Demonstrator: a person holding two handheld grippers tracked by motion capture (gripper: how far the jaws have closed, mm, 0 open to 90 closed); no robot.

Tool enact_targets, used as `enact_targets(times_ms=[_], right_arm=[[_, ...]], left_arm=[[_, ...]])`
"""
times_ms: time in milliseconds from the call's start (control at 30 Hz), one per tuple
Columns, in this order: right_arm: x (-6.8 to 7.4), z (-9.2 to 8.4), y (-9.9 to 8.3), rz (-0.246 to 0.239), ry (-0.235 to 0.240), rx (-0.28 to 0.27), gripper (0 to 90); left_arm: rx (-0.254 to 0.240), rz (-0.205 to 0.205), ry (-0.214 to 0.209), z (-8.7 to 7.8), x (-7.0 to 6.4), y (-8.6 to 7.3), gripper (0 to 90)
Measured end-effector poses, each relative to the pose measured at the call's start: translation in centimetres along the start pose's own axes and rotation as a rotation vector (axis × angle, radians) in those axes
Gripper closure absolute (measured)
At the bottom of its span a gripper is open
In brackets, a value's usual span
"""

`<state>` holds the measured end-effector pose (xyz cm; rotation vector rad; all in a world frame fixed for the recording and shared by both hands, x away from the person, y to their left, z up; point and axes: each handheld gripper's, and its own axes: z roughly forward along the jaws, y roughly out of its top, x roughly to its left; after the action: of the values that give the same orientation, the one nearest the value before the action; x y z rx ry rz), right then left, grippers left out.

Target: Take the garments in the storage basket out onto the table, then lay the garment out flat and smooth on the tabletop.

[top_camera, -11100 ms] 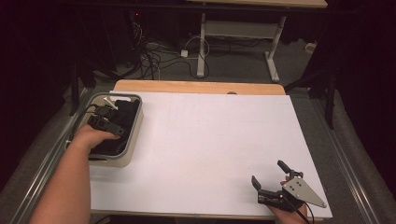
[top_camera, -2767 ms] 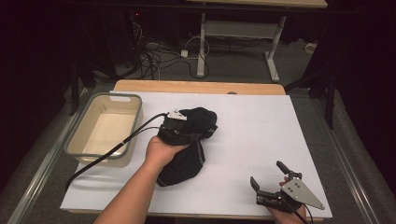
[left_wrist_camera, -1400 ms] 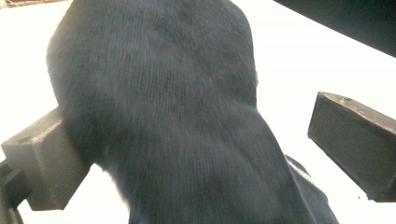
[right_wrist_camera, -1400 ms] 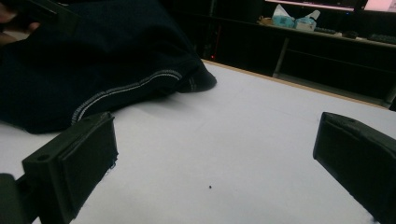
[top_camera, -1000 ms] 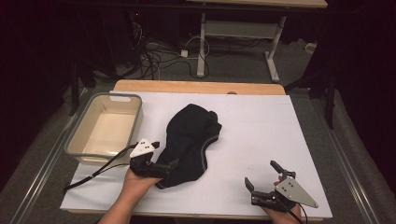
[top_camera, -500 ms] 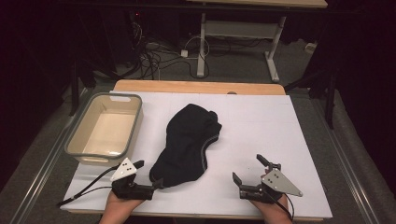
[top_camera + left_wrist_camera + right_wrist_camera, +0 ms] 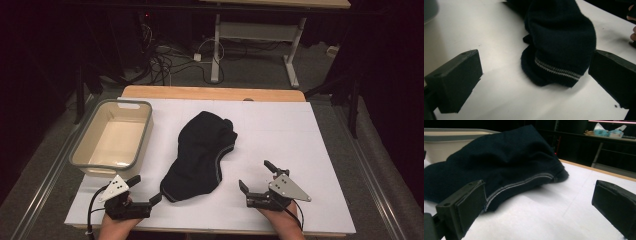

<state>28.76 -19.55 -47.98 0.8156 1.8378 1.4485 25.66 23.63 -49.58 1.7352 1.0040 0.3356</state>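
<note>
A dark navy garment (image 7: 204,152) with a thin pale stitched line along its hem lies crumpled in the middle of the white table (image 7: 300,130). My left gripper (image 7: 147,187) rests at the front left, open, jaws pointing right at the garment's near hem (image 7: 556,71), which lies between them untouched. My right gripper (image 7: 257,176) sits at the front right, open and empty, a short way right of the garment (image 7: 499,167). Both are held by hands at the table's front edge.
A beige plastic bin (image 7: 85,160) with nothing in it stands at the table's left side, seen behind the garment as the bin (image 7: 444,142) in the right gripper view. A wooden strip (image 7: 210,92) runs along the far edge. Cables and desk legs lie on the floor beyond.
The garment came out of the bin, carried by my left gripper, and was laid on the table and let go. Both grippers then drew back to the front edge; the right shifted leftward.
</note>
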Motion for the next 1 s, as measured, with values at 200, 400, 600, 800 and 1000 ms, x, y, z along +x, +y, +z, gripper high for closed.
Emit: enact_targets(times_ms=[200,400,600,800,1000], right_arm=[[-0.7,-0.8,-0.1,0.010,-0.032,0.002,0.1],[-1.2,-2.0,-0.4,0.023,-0.061,-0.001,0.1],[-1.2,-3.7,-0.7,0.005,-0.083,0.005,0.1],[-1.4,-5.7,-0.9,0.010,-0.115,0.000,0.1],[-1.8,-6.8,-1.1,0.028,-0.144,0.008,0.1]], left_arm=[[0.009,0.036,-0.036,1.2,-0.5,0.6,0.0],[0.007,0.068,-0.088,2.9,-1.3,1.6,0.0],[0.023,0.107,-0.115,4.7,-2.4,3.1,0.0],[0.016,0.102,-0.135,6.3,-2.8,4.5,0.0],[-0.005,0.053,-0.136,7.6,-2.1,5.5,14.6]])
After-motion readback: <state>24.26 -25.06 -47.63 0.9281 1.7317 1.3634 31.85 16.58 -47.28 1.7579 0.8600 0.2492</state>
